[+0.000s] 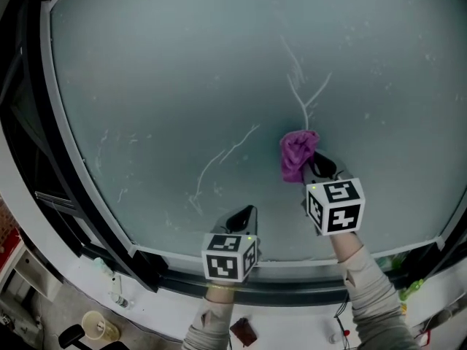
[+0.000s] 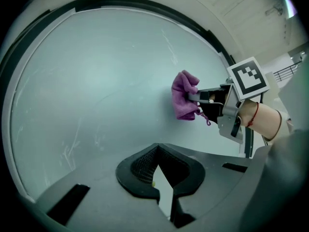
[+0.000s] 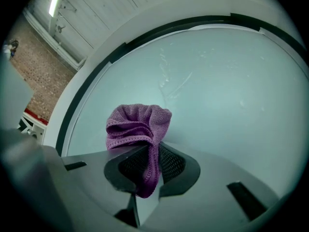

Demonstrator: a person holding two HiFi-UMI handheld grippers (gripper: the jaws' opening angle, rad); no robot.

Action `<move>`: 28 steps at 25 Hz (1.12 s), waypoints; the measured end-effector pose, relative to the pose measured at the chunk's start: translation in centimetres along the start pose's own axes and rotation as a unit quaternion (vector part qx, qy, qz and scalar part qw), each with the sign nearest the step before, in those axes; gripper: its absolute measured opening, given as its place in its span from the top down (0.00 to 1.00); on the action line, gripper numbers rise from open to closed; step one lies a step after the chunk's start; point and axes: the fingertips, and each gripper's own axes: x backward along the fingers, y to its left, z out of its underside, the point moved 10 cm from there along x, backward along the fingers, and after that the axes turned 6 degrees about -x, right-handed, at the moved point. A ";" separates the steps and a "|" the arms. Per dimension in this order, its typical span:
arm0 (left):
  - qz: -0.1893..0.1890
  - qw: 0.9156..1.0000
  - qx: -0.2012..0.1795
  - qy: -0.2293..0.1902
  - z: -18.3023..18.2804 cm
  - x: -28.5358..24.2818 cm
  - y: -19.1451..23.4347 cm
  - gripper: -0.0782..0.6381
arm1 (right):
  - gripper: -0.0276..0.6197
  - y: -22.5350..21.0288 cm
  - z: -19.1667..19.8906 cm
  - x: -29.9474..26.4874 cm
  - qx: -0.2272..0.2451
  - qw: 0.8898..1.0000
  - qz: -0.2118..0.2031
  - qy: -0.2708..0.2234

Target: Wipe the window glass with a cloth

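Note:
The frosted window glass (image 1: 182, 86) fills most of the head view and carries pale streaks (image 1: 219, 162). A crumpled purple cloth (image 1: 297, 153) is pressed against the pane right of centre. My right gripper (image 1: 315, 162) is shut on it. In the right gripper view the cloth (image 3: 137, 124) bunches above the jaws, and a strip of it hangs down between them at the right gripper (image 3: 152, 151). My left gripper (image 1: 244, 216) hovers near the glass's lower edge, shut with nothing in it. The left gripper view shows its jaws (image 2: 157, 166) together and the cloth (image 2: 183, 96) off to the upper right.
A black window frame (image 1: 66, 195) rims the pane on the left and bottom, with a white sill (image 1: 292, 319) below. A cup (image 1: 98, 327) and a green object (image 1: 411, 288) sit low at the edges. A brick wall (image 3: 29, 66) shows to the left.

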 end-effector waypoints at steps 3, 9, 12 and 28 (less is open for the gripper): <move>0.015 1.000 0.004 -0.003 0.0 -0.5 -1.1 0.88 | 0.88 -2.3 0.1 1.5 0.004 1.000 0.030 0.006; 0.045 0.999 0.008 -0.001 -0.2 -2.1 -3.1 0.88 | 0.88 -6.6 0.4 4.3 0.007 0.996 0.081 0.023; 0.062 0.998 0.005 -0.001 -0.4 -2.9 -4.3 0.88 | 0.88 -8.6 0.6 5.7 0.009 0.993 0.110 0.030; 0.101 0.995 -0.014 -0.017 -2.0 -4.3 -7.2 0.88 | 0.88 -14.4 1.0 9.3 0.020 0.979 0.197 0.049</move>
